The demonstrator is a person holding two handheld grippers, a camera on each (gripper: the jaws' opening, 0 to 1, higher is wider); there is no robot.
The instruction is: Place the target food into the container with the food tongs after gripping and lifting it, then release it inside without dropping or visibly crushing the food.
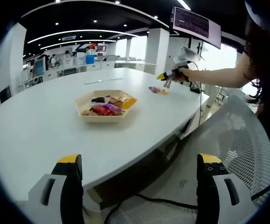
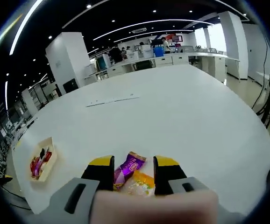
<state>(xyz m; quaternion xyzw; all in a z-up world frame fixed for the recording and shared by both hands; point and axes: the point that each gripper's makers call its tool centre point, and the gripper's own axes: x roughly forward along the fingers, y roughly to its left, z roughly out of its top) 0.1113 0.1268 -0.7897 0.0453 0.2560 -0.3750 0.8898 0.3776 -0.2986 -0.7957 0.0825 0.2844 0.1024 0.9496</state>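
1. Left hand-held gripper [image 1: 139, 179]: jaws spread wide at the bottom of the left gripper view, nothing held.
2. Right hand-held gripper [image 2: 133, 169]: jaws partly open around a purple snack packet [image 2: 128, 167] and an orange packet [image 2: 141, 182] on the white surface [image 2: 186, 112]; contact possibly made, unclear.
3. Tray [image 1: 106, 118] of assorted snacks is seen at centre of the left gripper view.

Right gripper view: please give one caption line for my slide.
Right gripper open around purple and orange snack packets on white table; snack tray far left.
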